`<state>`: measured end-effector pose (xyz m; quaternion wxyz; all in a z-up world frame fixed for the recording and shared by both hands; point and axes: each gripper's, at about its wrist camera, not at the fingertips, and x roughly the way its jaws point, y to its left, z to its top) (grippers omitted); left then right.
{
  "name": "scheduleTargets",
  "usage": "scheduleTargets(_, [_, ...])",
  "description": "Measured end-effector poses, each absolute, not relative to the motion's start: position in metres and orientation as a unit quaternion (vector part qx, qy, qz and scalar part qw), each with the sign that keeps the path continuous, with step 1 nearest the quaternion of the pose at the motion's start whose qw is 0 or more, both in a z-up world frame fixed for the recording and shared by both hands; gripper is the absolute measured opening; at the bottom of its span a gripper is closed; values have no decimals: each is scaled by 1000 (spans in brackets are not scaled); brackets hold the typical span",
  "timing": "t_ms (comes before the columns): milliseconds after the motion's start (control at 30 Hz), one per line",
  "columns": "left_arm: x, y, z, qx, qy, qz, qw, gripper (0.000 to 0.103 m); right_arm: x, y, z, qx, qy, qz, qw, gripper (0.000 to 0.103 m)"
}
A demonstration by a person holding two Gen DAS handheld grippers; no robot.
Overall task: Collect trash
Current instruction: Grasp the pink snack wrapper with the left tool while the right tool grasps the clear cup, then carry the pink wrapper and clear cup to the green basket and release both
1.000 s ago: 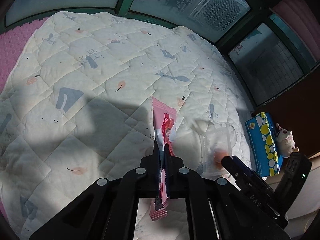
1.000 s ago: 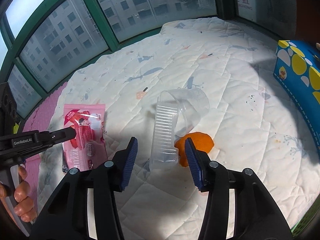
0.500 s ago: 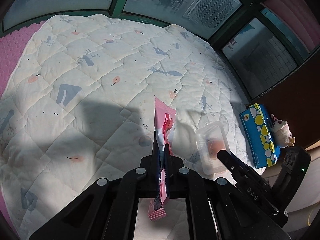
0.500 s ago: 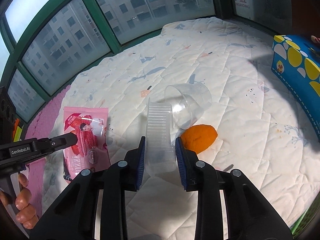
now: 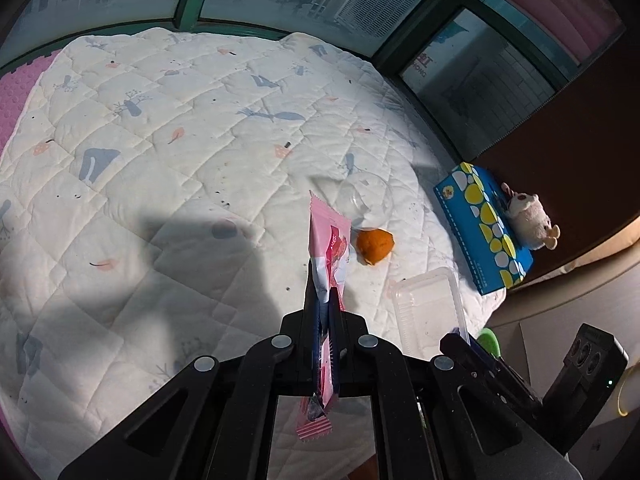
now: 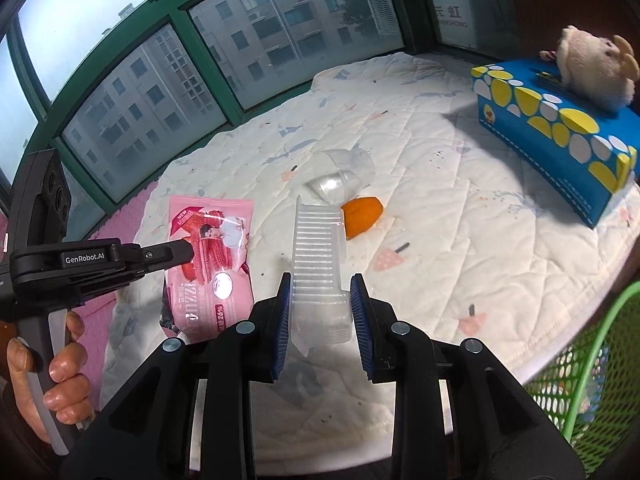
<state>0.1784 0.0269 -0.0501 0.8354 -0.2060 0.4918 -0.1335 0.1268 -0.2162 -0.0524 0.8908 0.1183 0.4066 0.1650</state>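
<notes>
My left gripper point(image 5: 325, 300) is shut on a pink snack wrapper point(image 5: 329, 248) and holds it above the quilt; the wrapper also shows in the right wrist view point(image 6: 212, 256). My right gripper point(image 6: 320, 300) is shut on a clear ribbed plastic tray point(image 6: 318, 256), lifted off the quilt; the tray also shows in the left wrist view point(image 5: 430, 308). An orange peel point(image 6: 362, 216) and a clear plastic cup point(image 6: 340, 176) on its side lie on the quilt beyond the tray. Both also show in the left wrist view, peel point(image 5: 374, 244) and cup point(image 5: 364, 196).
A white patterned quilt point(image 5: 180, 160) covers the floor below green-framed windows point(image 6: 192, 28). A blue tissue box point(image 6: 552, 120) with a plush toy point(image 6: 592, 68) on top lies at the right. A green mesh basket point(image 6: 592, 380) stands at the lower right, off the quilt's edge.
My right gripper closed on the clear tray and lifted it back, away from the cup and peel. Both grippers pulled back toward the quilt's edge; the green basket came into view.
</notes>
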Motion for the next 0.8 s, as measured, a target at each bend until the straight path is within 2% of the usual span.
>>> scheduleTargets(800, [136, -167, -35, -106, 517, -290, 799, 5, 8, -393, -58, 178, 377, -26, 909, 29])
